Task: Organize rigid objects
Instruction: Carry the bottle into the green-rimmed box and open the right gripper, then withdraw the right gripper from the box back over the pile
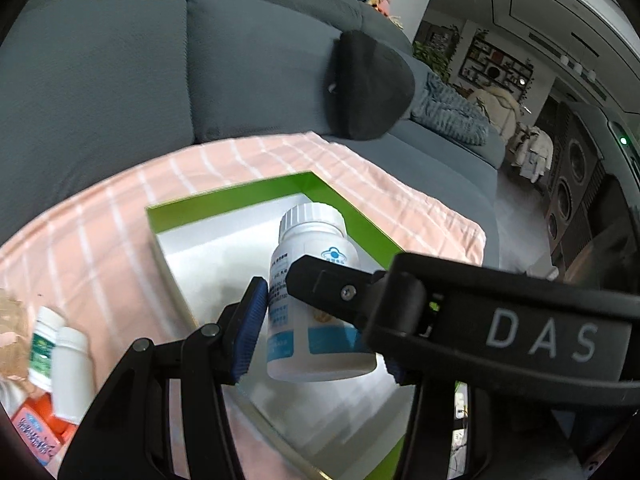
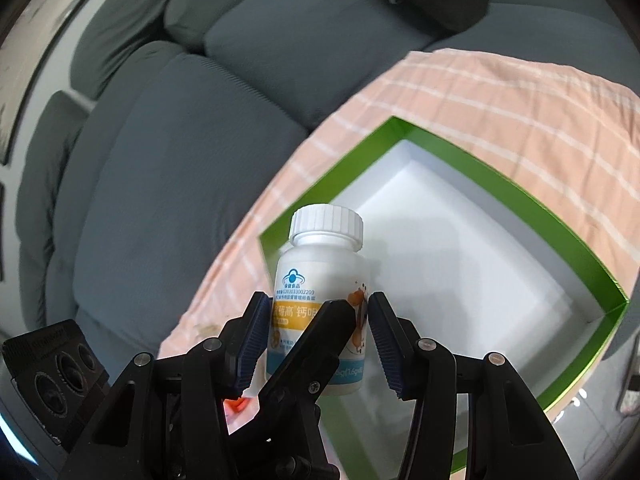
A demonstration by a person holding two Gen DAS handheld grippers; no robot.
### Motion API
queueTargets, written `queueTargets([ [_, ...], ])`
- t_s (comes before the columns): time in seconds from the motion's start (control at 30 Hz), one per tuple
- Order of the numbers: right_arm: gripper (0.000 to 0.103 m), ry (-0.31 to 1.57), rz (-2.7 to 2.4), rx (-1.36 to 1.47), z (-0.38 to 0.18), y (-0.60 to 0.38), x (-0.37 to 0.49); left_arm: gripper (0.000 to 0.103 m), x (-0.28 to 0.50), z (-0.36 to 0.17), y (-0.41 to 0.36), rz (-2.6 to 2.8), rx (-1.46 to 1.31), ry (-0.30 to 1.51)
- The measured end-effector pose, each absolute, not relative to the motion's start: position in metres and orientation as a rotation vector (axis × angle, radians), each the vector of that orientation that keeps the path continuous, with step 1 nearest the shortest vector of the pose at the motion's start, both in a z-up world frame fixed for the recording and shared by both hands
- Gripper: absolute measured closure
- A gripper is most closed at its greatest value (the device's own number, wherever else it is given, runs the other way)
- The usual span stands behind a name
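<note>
In the left wrist view, at the lower left of the frame, a few small bottles (image 1: 60,364) are lying in a cluster on the pink cloth (image 1: 120,216). Toward the centre, the left gripper (image 1: 320,320) is standing around a white bottle (image 1: 310,256), its blue left pad touching the label; the right pad is hidden behind the other tool's finger, so I cannot tell whether this gripper is truly clamping. The bottle is standing cap-up, its long axis running toward the top of the frame, over the white floor of the green-rimmed box (image 1: 344,196).

In the right wrist view, the sofa (image 2: 180,140) is filling the left half. At centre, the same bottle (image 2: 324,264) is sitting between the pads of the right gripper (image 2: 316,328), both pads appearing to press its sides, with the left tool's finger crossing in front. The box (image 2: 540,216) is spreading to the right and beyond the bottle.

Both tools are meeting on one bottle, seemingly a handover above the box; the coming move likely turns on lowering it along its upright axis onto the box floor directly beneath.
</note>
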State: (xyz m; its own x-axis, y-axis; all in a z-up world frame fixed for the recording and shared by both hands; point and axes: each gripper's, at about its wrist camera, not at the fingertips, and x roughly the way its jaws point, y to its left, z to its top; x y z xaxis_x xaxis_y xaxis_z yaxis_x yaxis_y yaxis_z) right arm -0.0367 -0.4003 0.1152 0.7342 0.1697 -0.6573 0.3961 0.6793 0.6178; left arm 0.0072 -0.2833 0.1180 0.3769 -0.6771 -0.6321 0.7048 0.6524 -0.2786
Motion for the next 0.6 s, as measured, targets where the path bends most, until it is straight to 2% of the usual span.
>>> queueTargets([
  [0.3, 0.048, 0.839, -0.212, 0.826, 0.096, -0.404, -0.029, 0.054, 0.017, 0.093, -0.277, -0.860, -0.034, 0.915],
  [0.5, 0.048, 0.835, -0.255, 0.811, 0.096, -0.400, -0.030, 0.050, 0.012, 0.100, -0.266, -0.833, -0.032, 0.901],
  [0.6, 0.048, 0.813, -0.328, 0.771, 0.100, -0.400, -0.032, 0.040, 0.007, 0.106, -0.253, -0.815, -0.023, 0.876],
])
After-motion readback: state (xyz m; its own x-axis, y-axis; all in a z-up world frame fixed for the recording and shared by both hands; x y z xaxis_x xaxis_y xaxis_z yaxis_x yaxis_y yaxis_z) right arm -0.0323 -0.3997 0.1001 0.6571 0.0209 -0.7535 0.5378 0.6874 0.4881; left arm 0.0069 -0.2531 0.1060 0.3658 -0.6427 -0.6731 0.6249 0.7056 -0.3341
